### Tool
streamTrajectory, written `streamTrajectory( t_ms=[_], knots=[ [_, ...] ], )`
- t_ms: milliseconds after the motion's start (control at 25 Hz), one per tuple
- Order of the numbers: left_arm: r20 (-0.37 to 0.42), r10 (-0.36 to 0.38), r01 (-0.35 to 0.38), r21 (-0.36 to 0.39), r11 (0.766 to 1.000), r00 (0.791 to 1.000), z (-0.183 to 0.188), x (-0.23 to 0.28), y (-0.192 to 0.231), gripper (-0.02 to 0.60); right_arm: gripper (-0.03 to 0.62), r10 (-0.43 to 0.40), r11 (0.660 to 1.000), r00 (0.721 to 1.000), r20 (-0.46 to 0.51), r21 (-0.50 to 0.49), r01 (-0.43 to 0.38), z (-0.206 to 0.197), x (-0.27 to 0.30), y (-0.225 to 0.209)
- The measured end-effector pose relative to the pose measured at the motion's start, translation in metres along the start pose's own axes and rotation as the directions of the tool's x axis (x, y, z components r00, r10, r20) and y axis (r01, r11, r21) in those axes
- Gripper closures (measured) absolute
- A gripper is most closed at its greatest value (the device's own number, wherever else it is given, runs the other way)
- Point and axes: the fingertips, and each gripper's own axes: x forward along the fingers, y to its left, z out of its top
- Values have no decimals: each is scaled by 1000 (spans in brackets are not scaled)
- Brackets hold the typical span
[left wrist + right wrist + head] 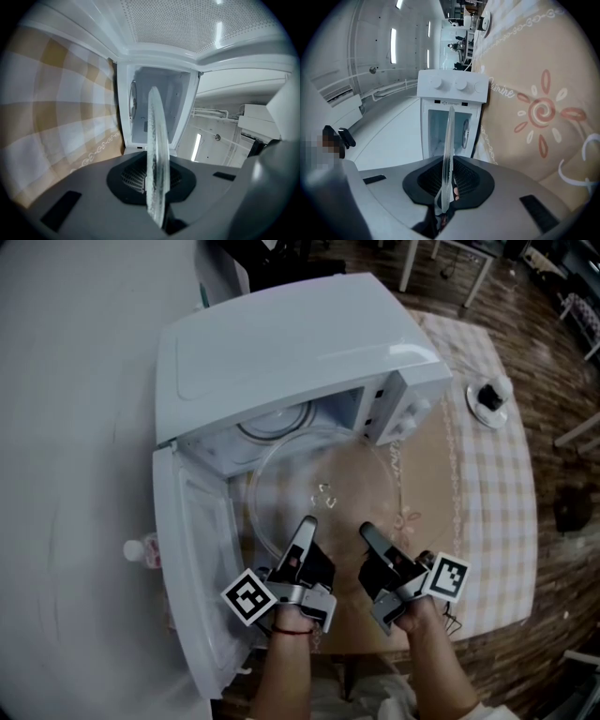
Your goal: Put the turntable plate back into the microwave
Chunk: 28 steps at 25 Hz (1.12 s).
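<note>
Pinching the near rim of the clear round glass turntable plate, the left gripper and right gripper each have their fingers pressed onto the glass edge. The plate hangs above the tan checked table. Its far edge is at the mouth of the white microwave, whose door stands open. Only a round ring shows on the cavity floor.

Clear, smooth glass turntable plate — glossy white microwave, matt checked tablecloth — wood-plank floor
</note>
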Motion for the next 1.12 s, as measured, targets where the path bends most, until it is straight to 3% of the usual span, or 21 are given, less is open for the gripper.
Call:
streamTrajectory(
  t_ms=[320, 640, 960, 1120],
  knots=[
    [3, -10, 10, 19, 1000, 1000, 4, 1, -1, 568, 548, 36, 997, 999, 28, 65, -38, 1, 2, -3],
    [-9, -48, 48, 55, 997, 999, 6, 2, -9, 524, 548, 67, 992, 996, 60, 101, -73, 1, 4, -4],
    [-25, 21, -19, 110, 994, 999, -2, -7, -3, 475, 548, 37, 996, 998, 58, 80, -42, 3, 15, -9],
    [-20, 19, -17, 111, 994, 1000, -7, -11, -5, 454, 548, 31, 996, 998, 57, 84, -36, 6, 27, -11]
  ],
)
